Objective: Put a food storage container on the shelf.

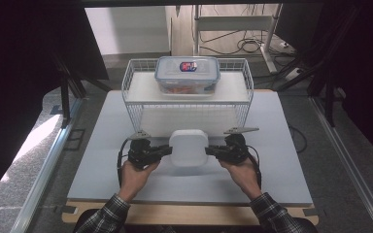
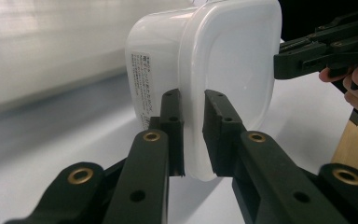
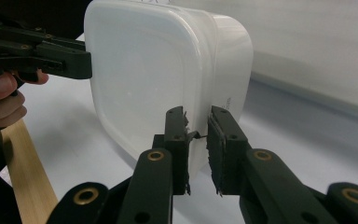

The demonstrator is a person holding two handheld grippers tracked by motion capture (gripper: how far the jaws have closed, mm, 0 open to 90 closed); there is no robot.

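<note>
Clamping the lidded white plastic container at 9 o'clock is the left gripper; its 3 o'clock rim is pinched by the nearly closed right gripper.

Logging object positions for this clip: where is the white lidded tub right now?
In the high view the white tub sits mid-table, just in front of the wire rack, pinched at its rim between the left gripper and right gripper.

No lettering is legible: the white container bears a blurred printed label, the far clear lidded box a red-blue sticker.
</note>
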